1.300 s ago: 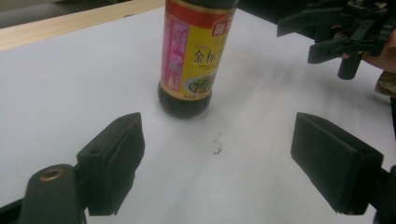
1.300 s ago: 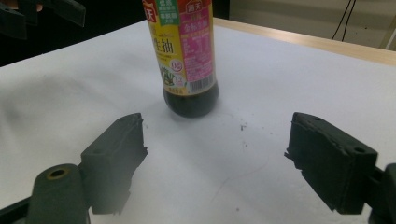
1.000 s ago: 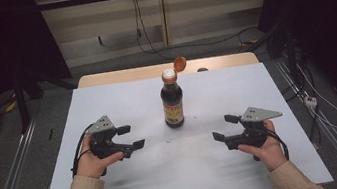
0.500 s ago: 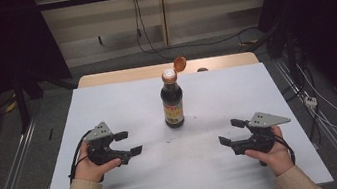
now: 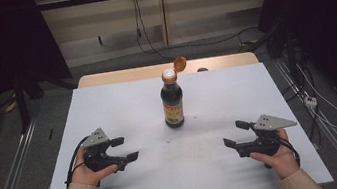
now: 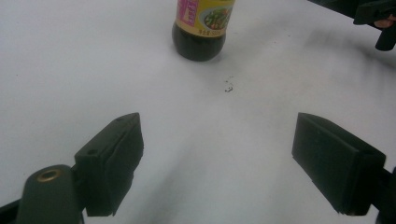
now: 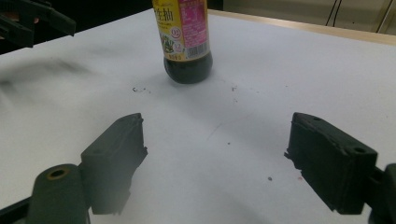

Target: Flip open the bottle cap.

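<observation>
A dark soy sauce bottle (image 5: 172, 105) with a yellow label stands upright mid-table, its orange flip cap (image 5: 179, 64) hinged open. My left gripper (image 5: 125, 149) rests low over the table at the near left, open, with nothing between its pads. My right gripper (image 5: 235, 133) sits at the near right, also open and empty. Both point inward toward the bottle and stay well short of it. The left gripper view has the bottle's base (image 6: 200, 29) ahead of the left gripper (image 6: 224, 158). In the right gripper view the bottle (image 7: 184, 39) stands beyond the right gripper (image 7: 215, 158).
The white table top (image 5: 108, 108) has a wooden strip (image 5: 118, 76) along its far edge. Small dark specks (image 6: 228, 87) lie on the table near the bottle. Cables run across the floor behind and to the right of the table.
My left gripper has drifted a little toward the near edge and lower. The right gripper has barely shifted. The bottle has not moved.
</observation>
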